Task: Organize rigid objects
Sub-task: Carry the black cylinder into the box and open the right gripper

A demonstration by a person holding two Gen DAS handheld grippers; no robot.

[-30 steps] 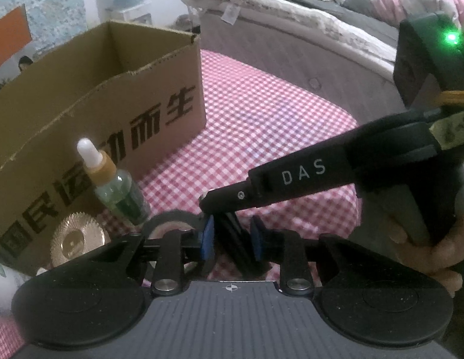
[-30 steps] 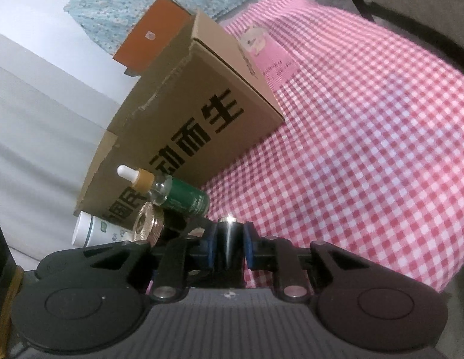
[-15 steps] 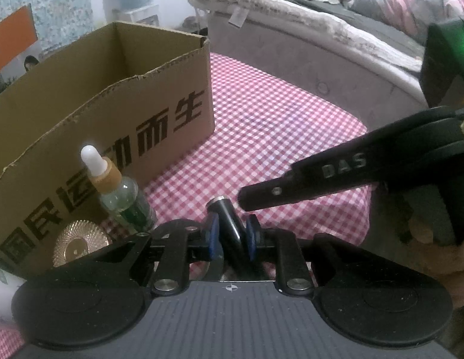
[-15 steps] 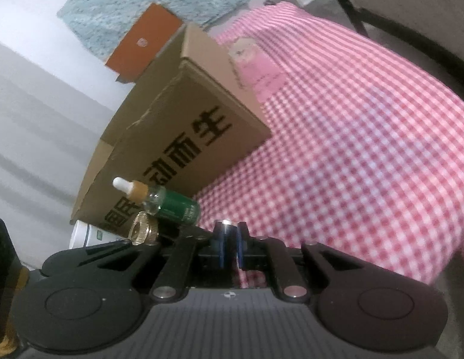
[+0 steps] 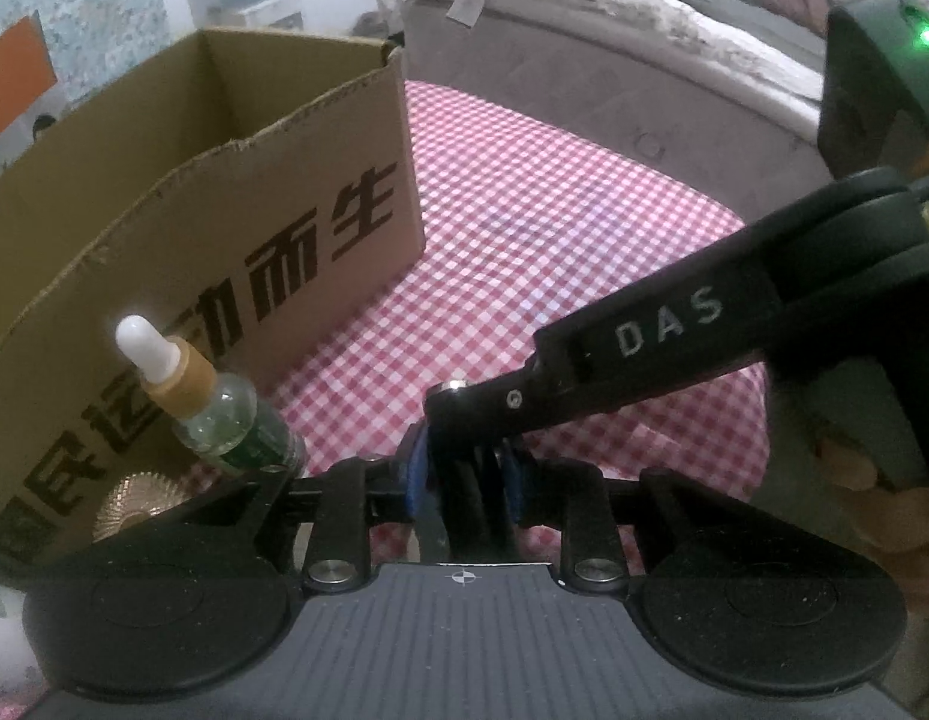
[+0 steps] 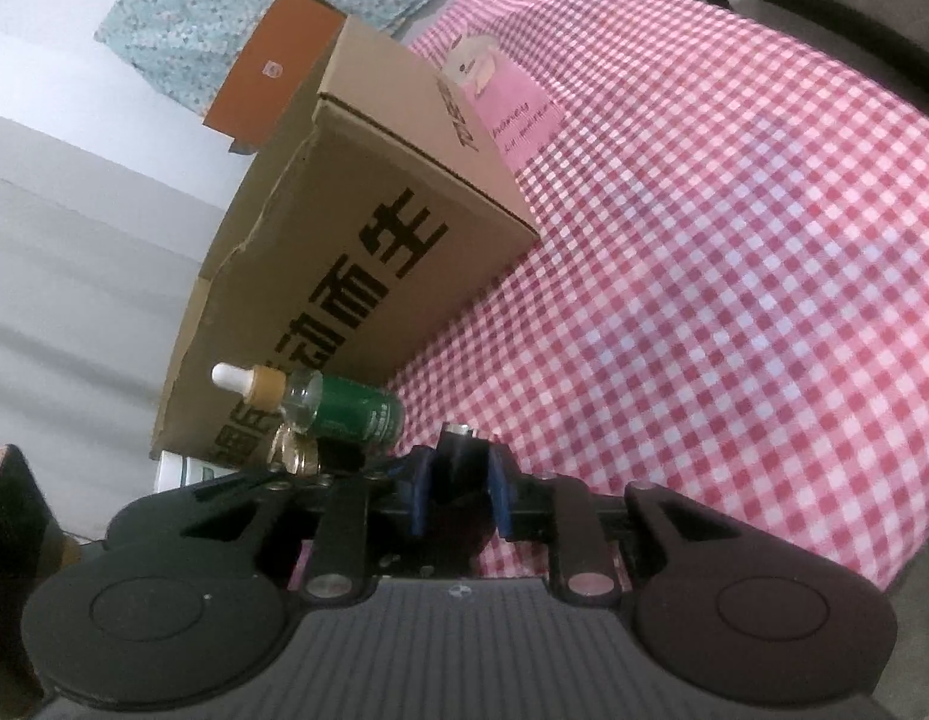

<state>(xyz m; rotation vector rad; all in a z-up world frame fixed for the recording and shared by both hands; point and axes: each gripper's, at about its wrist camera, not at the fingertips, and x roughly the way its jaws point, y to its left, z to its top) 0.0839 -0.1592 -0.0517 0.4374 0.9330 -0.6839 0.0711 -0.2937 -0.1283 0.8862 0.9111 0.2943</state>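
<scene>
A black ribbed cylinder (image 5: pixel 464 480) with a metal tip sits between the blue pads of my left gripper (image 5: pixel 461 468), whose jaws are opening. My right gripper (image 5: pixel 464 405) comes in from the right and meets the cylinder's tip. In the right wrist view the cylinder (image 6: pixel 461 462) stands between the pads of the right gripper (image 6: pixel 458 474), and those jaws are opening too. A green dropper bottle (image 5: pixel 230 426) and a gold ridged disc (image 5: pixel 134 498) rest by the open cardboard box (image 5: pixel 194 210).
The box (image 6: pixel 374 228) stands on a red-checked cloth (image 6: pixel 704 240). A white tube (image 6: pixel 176 471) lies under the bottle (image 6: pixel 344 414), and a pink packet (image 6: pixel 506 96) lies behind the box. A bed (image 5: pixel 584 30) runs along the far side. A hand (image 5: pixel 872 498) holds the right gripper.
Half a second ago the right gripper had drawn back from the cylinder with its jaws together. Now it is back at the tip, with the cylinder between its pads. The left gripper stayed put.
</scene>
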